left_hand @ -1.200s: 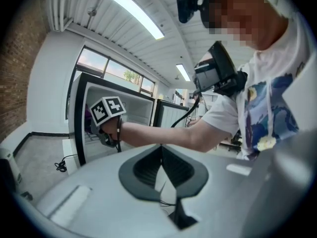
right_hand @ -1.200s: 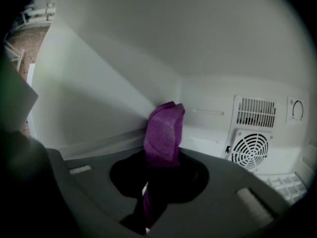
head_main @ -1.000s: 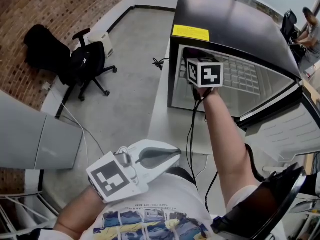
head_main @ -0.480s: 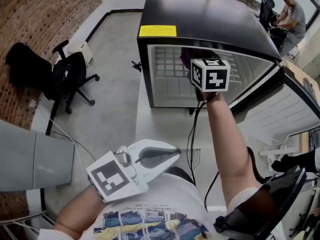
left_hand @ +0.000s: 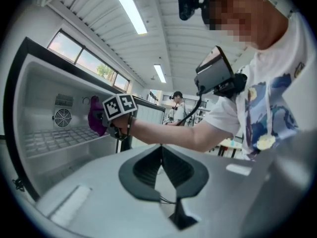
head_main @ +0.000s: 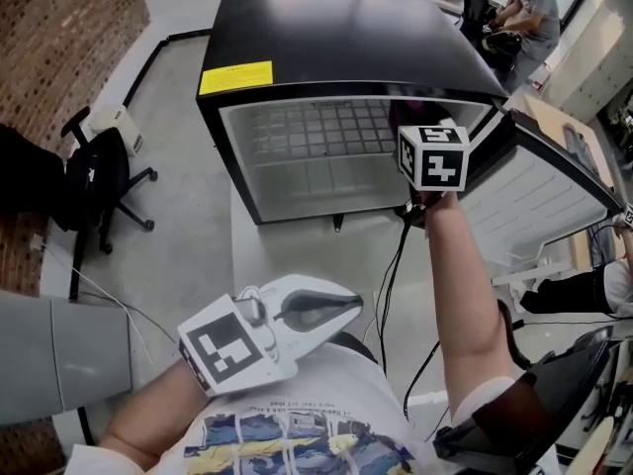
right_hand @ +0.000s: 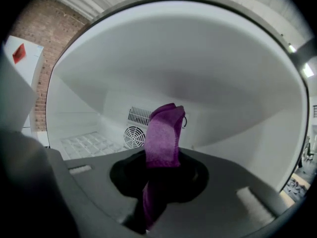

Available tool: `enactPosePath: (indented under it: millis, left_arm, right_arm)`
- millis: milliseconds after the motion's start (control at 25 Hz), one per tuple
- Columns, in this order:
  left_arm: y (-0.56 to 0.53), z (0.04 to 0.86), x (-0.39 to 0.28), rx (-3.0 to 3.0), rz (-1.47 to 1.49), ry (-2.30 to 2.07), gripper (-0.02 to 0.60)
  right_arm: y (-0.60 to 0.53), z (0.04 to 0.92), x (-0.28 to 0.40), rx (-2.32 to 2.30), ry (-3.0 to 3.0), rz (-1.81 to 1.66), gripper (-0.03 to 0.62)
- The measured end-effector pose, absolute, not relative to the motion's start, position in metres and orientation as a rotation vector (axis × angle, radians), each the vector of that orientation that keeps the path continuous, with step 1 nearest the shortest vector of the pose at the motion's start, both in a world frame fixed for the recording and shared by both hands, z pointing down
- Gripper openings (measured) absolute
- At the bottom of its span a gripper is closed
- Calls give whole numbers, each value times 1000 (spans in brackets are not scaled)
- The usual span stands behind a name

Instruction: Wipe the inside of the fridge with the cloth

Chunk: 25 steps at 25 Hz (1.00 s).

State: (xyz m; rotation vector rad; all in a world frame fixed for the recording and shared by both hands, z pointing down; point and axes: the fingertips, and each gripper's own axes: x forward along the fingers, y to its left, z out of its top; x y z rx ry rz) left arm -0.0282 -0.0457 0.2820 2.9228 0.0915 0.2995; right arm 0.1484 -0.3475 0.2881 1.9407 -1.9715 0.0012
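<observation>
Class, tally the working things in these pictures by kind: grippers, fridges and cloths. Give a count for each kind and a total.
Grippers: 2, the left gripper and the right gripper
Fridge: 1
Purple cloth: 1
Total: 4

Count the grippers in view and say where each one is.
2. The left gripper is held low before the person's chest, jaws together and empty. The right gripper reaches into the fridge, jaws shut on the purple cloth.

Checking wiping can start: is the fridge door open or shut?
Open. The door stands out to the right, the wire shelf shows, and the right gripper holds the cloth inside the fridge.
</observation>
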Motion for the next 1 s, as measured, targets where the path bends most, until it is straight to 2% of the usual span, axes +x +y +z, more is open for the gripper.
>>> enactPosePath:
  millis: [400,1000]
  left_arm:
    - [-56,281,-17,2922,305,143,6]
    - [-57,288,-46,2905,331,30,5]
  right_arm:
    - [-349,324,154,1865,-1856,4,54]
    - [-357,351,89,1770,-1978,60,54]
